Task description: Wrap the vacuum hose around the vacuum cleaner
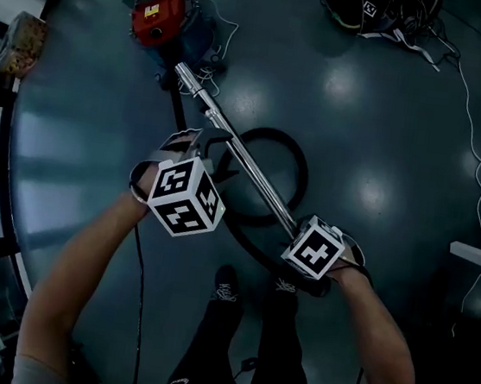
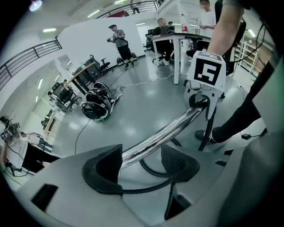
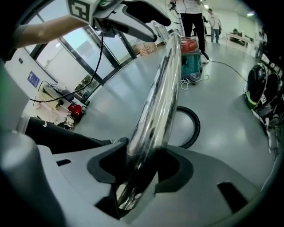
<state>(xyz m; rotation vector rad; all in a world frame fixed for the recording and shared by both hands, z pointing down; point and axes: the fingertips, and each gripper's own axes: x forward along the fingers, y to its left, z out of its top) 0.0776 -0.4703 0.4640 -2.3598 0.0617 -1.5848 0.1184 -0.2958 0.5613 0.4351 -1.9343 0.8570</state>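
Me: Closest up in the head view are my left hand-held gripper (image 1: 219, 154) and right hand-held gripper (image 1: 294, 234), both at the long shiny chrome metal vacuum tube (image 1: 248, 163).

Checker: Left one's state?

Me: Released. In the left gripper view the jaws are spread wide. The tube (image 2: 168, 131) passes between them, close along one pad, with a clear gap to the other.

Checker: And the right?

Me: Clenched on the tube's near end. In the right gripper view the pads sit tight on both sides of the chrome (image 3: 159, 88).

Checker: Where's the hose?

Me: The black ribbed vacuum hose (image 1: 301, 177) lies in a loop on the glossy dark grey floor (image 1: 389, 118), under the middle of the tube. The right gripper view shows the same loop (image 3: 195, 128) flat on the floor.

Checker: And the cleaner?

Me: The red-topped teal canister vacuum cleaner (image 1: 162, 14) stands on the floor, top left in the head view. The tube slants from my right hand-held gripper up to it, and its far end stops just beside the body. The hose loop lies apart from the cleaner. A thin white cable (image 1: 479, 164) trails over the floor well off to the right.
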